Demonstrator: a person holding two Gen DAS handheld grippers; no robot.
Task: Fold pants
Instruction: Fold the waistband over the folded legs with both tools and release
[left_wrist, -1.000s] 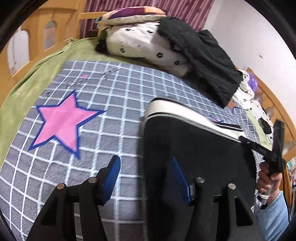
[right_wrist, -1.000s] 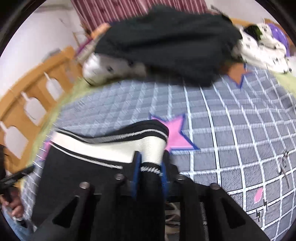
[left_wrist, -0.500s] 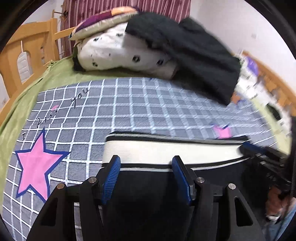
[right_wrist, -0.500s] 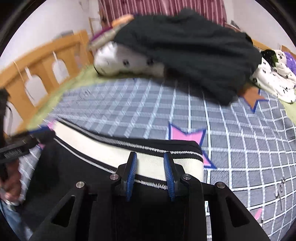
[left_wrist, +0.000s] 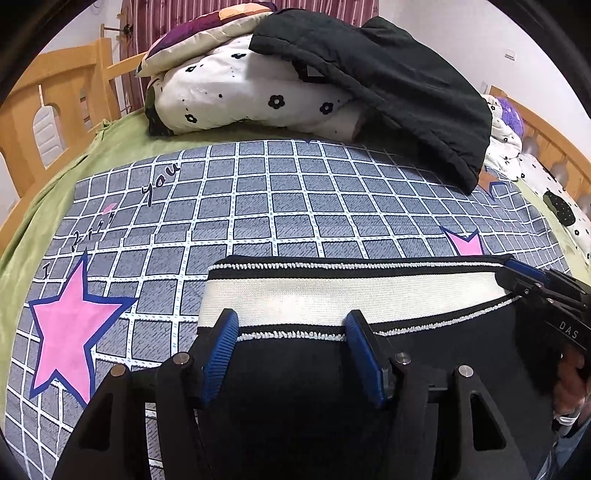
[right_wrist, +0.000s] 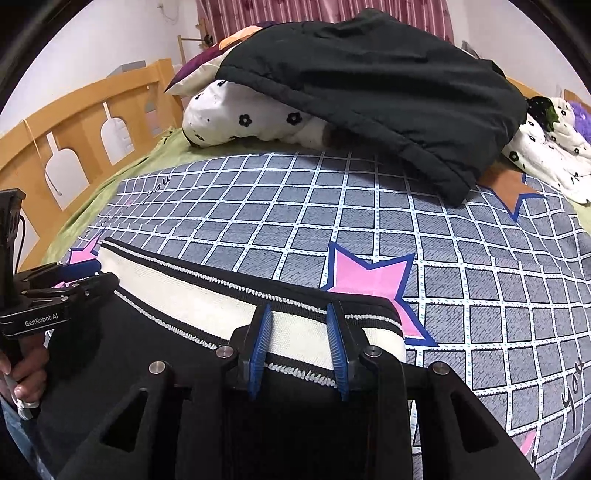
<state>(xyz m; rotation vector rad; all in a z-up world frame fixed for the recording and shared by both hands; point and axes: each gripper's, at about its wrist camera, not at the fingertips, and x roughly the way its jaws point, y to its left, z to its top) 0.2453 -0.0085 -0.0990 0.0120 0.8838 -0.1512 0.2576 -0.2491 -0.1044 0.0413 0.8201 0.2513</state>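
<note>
The bed (left_wrist: 55, 177) wears a green sheet under a grey checked cover (left_wrist: 295, 206) with pink stars. Black pants (left_wrist: 332, 369) lie flat on it, pillows (left_wrist: 240, 92) piled beyond.

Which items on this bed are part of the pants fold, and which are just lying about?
Part of the job:
- black pants with the cream waistband
- left claw, over the waistband, jaws opening
- right claw, over the waistband's other end

Just lying about:
- black jacket
- flower-print duvet
- purple-patterned pillow
- checked star-print sheet
</note>
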